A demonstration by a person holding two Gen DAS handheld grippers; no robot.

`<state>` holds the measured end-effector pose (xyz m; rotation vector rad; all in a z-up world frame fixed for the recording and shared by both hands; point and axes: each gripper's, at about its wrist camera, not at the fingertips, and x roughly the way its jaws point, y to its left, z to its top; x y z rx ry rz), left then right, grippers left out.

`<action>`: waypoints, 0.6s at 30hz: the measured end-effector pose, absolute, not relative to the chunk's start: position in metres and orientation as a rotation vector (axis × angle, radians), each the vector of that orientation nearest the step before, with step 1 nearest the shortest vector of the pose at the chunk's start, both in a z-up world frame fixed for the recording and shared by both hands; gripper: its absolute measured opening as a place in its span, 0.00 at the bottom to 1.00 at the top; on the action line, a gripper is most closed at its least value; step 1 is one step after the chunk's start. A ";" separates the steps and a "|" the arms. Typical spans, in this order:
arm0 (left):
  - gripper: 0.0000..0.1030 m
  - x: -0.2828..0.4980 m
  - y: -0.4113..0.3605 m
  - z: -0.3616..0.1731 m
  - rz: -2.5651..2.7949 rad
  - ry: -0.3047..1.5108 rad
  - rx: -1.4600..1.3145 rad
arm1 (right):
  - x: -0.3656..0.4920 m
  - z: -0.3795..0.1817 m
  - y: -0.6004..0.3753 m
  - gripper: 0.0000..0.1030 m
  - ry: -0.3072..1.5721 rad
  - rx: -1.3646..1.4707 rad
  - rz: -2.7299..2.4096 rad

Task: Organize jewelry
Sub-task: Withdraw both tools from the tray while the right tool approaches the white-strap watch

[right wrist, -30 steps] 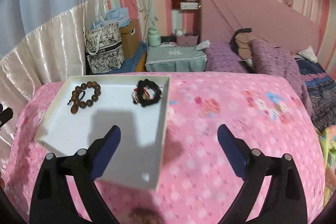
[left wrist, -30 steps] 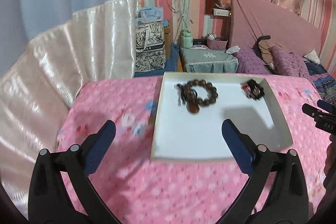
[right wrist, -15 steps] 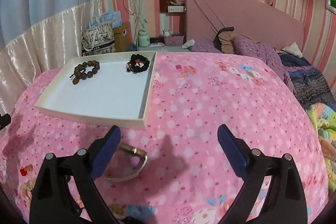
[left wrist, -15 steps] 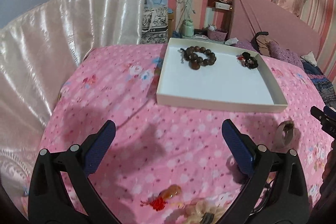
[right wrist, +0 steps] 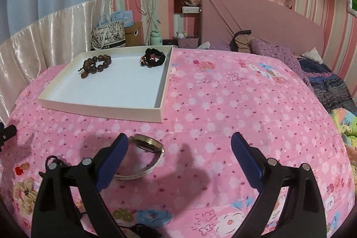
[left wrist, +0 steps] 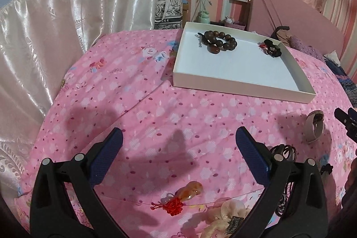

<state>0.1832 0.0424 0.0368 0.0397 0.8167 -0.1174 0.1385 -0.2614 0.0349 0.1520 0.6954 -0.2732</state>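
Note:
A white shallow tray [left wrist: 243,83] [right wrist: 104,106] lies on the pink bedspread and holds a brown bead bracelet [left wrist: 219,42] [right wrist: 96,64] and a black bracelet [left wrist: 271,49] [right wrist: 154,57]. Near me on the spread lie a wristwatch [right wrist: 145,146] [left wrist: 314,126], an amber pendant with a red knot [left wrist: 187,192], a pale flower clip [left wrist: 225,214] and dark hair ties [left wrist: 283,152]. My left gripper [left wrist: 178,148] hangs open above the spread. My right gripper [right wrist: 179,153] is open too, its left finger just in front of the watch.
A satin curtain [left wrist: 44,37] borders the bed on the left. A pink headboard [right wrist: 256,15], pillows and a folded blanket [right wrist: 330,86] sit at the far right. Bags [right wrist: 109,37] and a bedside stand are behind the tray.
Both grippers have pulled back from over the tray toward the near side of the bed. The watch, pendant and other loose pieces have come into view. Both stay open.

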 end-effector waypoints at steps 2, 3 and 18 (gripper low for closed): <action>0.97 0.183 0.043 0.037 -0.118 0.821 0.036 | 0.137 0.036 -0.260 0.91 0.694 0.149 -0.271; 0.97 0.183 0.044 0.037 -0.116 0.822 0.035 | 0.136 0.038 -0.258 0.91 0.691 0.144 -0.272; 0.97 0.163 0.056 0.035 -0.120 0.833 0.040 | 0.145 0.023 -0.246 0.90 0.771 0.098 -0.292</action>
